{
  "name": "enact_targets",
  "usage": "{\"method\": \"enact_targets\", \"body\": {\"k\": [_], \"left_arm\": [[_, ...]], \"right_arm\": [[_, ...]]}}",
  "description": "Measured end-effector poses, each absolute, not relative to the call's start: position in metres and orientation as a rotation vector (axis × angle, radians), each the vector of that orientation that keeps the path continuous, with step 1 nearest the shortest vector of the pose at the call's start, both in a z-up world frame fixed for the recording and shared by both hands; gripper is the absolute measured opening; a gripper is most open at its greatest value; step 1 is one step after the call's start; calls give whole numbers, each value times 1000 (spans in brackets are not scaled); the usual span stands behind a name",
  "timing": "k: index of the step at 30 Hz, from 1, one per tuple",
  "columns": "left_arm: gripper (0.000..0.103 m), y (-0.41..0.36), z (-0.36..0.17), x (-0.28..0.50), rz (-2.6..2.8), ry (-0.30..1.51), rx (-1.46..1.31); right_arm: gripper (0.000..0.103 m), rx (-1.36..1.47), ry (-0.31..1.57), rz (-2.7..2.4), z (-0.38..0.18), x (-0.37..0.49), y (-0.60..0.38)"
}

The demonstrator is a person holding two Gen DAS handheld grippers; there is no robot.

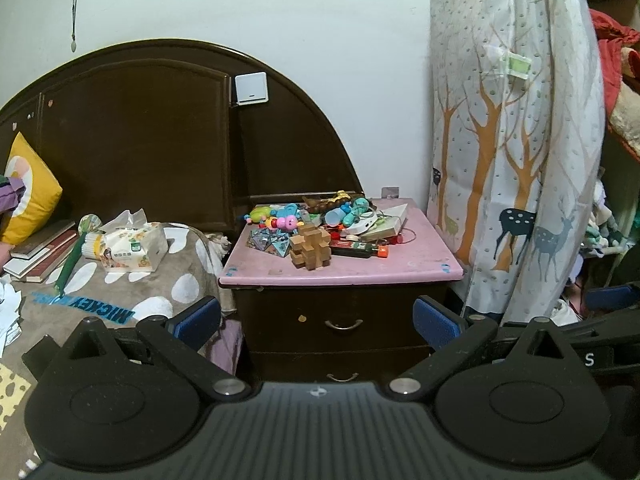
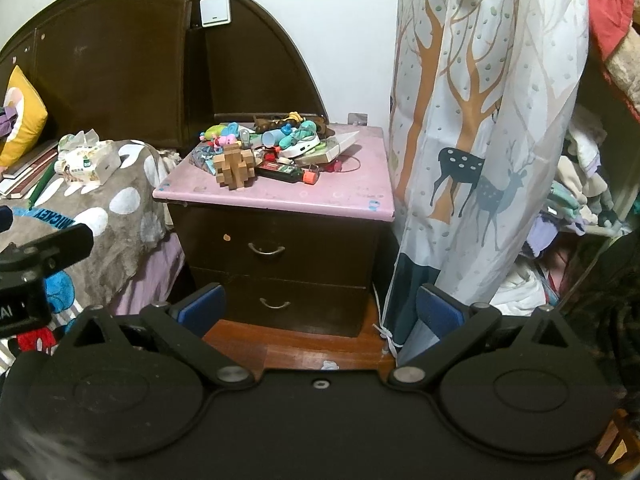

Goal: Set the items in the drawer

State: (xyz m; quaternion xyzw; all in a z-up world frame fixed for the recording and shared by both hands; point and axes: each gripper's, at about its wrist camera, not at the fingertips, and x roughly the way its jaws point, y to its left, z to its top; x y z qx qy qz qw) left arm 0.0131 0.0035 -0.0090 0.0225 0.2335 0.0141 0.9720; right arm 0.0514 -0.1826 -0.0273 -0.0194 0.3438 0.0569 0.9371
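Your left gripper [image 1: 316, 322] and right gripper [image 2: 318, 310] hang released, holding nothing. Both drawers sit closed at frame centre; hook the stiff top handle [image 1: 343, 324] first. Above it, the rigid, light wooden puzzle [image 1: 310, 251] grips well across its bars.

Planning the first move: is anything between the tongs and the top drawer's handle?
Nothing visible blocks it. Both the left tongs and right tongs are open and empty, facing the shut top drawer; its handle is exposed.
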Motion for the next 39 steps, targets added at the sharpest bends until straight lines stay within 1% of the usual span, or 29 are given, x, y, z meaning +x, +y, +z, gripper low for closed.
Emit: {"method": "enact_targets", "body": {"k": [15, 22, 27, 30, 32, 35, 39], "left_arm": [[103, 25, -27, 80, 62, 462, 29], [103, 41, -44, 120, 61, 474, -7], [103, 56, -59, 148, 103, 466, -77], [103, 64, -70, 165, 116, 459, -114], [103, 68, -81, 176, 83, 448, -114], [103, 72, -95, 194, 115, 457, -81], [103, 85, -118, 203, 80, 435, -138]], "right_arm": [[103, -99, 720, 112, -44, 108, -165], [103, -79, 650, 177, -59, 131, -159], [102, -128, 683, 213, -80, 163, -153], [103, -146, 667, 217, -90, 178, -150], [103, -166, 647, 220, -96, 186, -148], [103, -202, 681, 223, -108, 204, -144], [103, -247, 663, 228, -122, 220, -138]]}}
